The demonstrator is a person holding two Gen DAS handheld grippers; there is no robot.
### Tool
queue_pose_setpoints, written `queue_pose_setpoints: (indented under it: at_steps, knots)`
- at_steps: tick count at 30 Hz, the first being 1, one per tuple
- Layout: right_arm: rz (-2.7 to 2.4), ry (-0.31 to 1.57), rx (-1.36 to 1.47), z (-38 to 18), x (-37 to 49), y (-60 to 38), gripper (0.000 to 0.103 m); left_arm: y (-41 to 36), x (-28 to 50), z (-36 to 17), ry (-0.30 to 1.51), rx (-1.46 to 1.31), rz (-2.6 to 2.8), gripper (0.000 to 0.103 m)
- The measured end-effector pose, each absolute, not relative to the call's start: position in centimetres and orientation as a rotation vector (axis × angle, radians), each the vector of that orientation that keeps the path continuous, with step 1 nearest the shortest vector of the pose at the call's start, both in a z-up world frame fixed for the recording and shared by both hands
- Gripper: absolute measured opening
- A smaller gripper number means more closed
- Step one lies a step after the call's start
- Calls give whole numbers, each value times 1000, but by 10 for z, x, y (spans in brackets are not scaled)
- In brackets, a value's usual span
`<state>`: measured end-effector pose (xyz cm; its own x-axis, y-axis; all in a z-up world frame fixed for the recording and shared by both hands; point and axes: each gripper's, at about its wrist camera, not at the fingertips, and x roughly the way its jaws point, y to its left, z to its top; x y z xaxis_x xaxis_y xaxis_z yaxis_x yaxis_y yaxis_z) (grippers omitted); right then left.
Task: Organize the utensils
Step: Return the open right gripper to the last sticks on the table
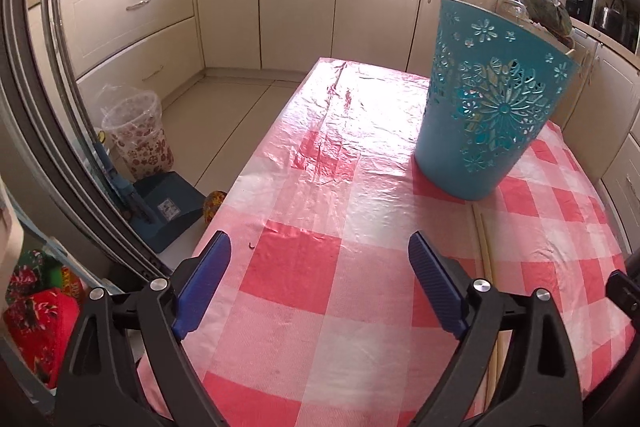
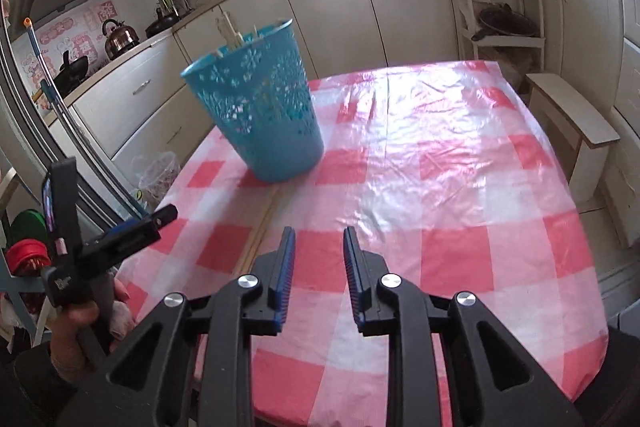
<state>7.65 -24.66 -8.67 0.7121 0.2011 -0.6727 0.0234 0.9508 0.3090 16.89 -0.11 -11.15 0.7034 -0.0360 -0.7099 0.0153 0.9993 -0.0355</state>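
Observation:
A blue perforated plastic basket (image 1: 492, 99) stands upright on the red-and-white checked table (image 1: 320, 155). In the right wrist view the basket (image 2: 260, 107) holds several pale chopsticks (image 2: 230, 29) that stick up above its rim. A pair of pale chopsticks (image 1: 486, 259) lies on the cloth in front of the basket, also seen in the right wrist view (image 2: 264, 223). My left gripper (image 1: 320, 283) is wide open and empty, left of those chopsticks. My right gripper (image 2: 319, 267) is partly open and empty, just right of them. The left gripper (image 2: 96, 247) shows at the left of the right wrist view.
Kitchen cabinets run behind the table. A clear bin (image 1: 136, 131) and a blue dustpan (image 1: 168, 211) stand on the floor at the left. A white stool (image 2: 572, 131) sits at the table's right. A shelf rack (image 2: 500, 7) stands behind.

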Motion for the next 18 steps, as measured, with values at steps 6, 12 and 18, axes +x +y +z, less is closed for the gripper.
queue_pose_setpoints:
  at_steps: [6,12,18]
  knots:
    - [140,811,263,-99,83,-223,25,5,150,-98,781,-26,-27,91]
    - [153,849,237,-112,107,-200,25,9,141,-101,809,-26,-28,91]
    - [158,866,205,-118,133,-178,25,21,139,-108,834,-41,-14,91]
